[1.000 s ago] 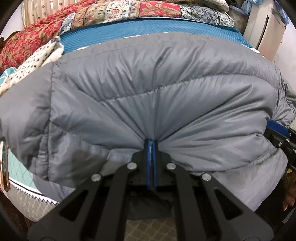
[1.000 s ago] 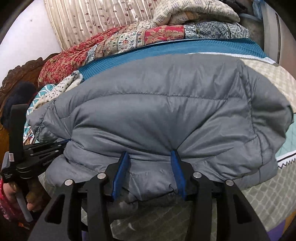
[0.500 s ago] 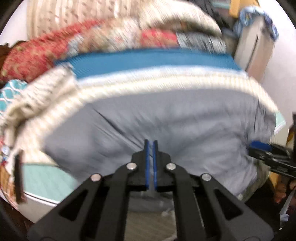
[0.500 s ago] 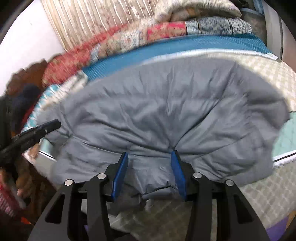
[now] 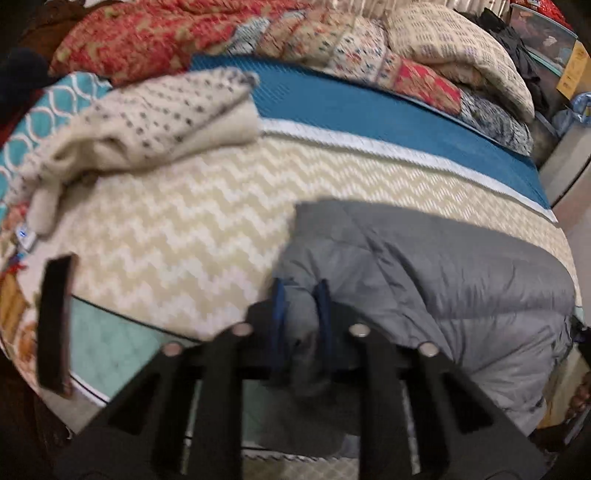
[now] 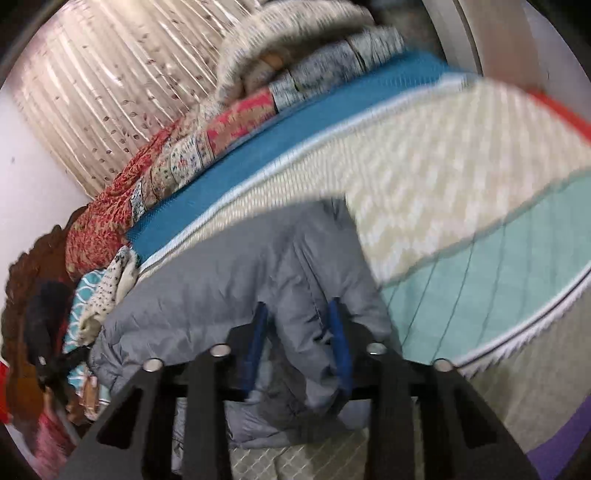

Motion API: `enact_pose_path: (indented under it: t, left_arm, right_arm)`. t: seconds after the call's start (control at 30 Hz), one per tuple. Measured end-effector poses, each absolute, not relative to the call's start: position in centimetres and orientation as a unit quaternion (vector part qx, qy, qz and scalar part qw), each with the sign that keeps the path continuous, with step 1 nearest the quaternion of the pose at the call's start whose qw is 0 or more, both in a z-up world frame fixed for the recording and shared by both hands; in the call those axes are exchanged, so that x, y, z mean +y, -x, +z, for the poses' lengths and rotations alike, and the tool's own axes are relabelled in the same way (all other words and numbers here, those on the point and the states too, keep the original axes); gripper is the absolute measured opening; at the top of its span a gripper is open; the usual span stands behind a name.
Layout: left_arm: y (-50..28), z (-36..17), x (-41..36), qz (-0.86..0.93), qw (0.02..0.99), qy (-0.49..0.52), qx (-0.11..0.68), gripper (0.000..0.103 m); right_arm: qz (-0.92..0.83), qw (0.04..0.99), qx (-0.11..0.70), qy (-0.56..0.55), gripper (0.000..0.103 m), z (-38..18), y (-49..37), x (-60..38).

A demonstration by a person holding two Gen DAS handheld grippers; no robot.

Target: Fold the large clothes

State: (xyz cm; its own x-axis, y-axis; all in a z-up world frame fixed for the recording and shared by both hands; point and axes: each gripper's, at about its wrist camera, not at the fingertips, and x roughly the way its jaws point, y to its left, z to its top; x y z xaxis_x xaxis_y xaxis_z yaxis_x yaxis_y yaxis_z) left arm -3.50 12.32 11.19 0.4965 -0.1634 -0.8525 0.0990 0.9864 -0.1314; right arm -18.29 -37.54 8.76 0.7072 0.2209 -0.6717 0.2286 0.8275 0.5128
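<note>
A grey puffer jacket [image 5: 436, 273] lies bunched at the near edge of the bed, partly hanging over it. My left gripper [image 5: 301, 306] has its blue pads parted, with a fold of the jacket's left end between them. In the right wrist view the jacket [image 6: 229, 280] fills the lower middle. My right gripper [image 6: 297, 339] has its pads wide apart around a thick fold of the jacket's right end. Both views are motion-blurred.
The bed has a cream zigzag cover [image 5: 192, 221], a teal blanket [image 5: 369, 114] and piled quilts [image 5: 166, 33] at the back. A spotted cream cloth [image 5: 155, 118] lies at the left. A dark flat object [image 5: 55, 321] stands at the left bed edge.
The jacket has dropped from held up and spread to lying low on the bed edge. My left gripper has gone from pinched shut to parted. Both cameras swung apart.
</note>
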Motion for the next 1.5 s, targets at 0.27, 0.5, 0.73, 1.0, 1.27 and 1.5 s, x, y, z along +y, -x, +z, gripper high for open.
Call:
enact_pose_path:
  t: [0.27, 0.5, 0.73, 1.0, 1.27, 1.5]
  left_arm:
    - [4.3, 6.0, 13.2, -0.085, 0.819, 0.099, 0.558, 0.012]
    - [5.1, 9.8, 14.9, -0.092, 0.842, 0.089, 0.525, 0.023]
    - [4.9, 12.4, 17.4, -0.112, 0.870, 0.077, 0.474, 0.086]
    - [1.2, 6.4, 13.9, -0.198, 0.786, 0.142, 0.569, 0.090]
    - [2.2, 5.0, 13.4, -0.249, 0.743, 0.201, 0.588, 0.092]
    - [3.6, 5.2, 11.3, -0.237, 0.749, 0.189, 0.589, 0.095]
  right_arm:
    - [0.008, 0.847, 0.403, -0.348, 0.094, 4.4, 18.2, -37.6]
    - [-0.004, 0.860, 0.407, -0.306, 0.092, 6.7, 18.8, -36.6]
    - [-0.015, 0.894, 0.347, -0.284, 0.062, 10.7, 22.0, -37.9]
    - [-0.007, 0.813, 0.350, -0.465, 0.045, 5.5, 19.7, -42.2]
    - [0.057, 0.788, 0.382, -0.479, 0.037, 4.3, 17.2, -40.3]
    - [0.094, 0.804, 0.438, -0.392, 0.036, 4.5, 14.9, -35.8]
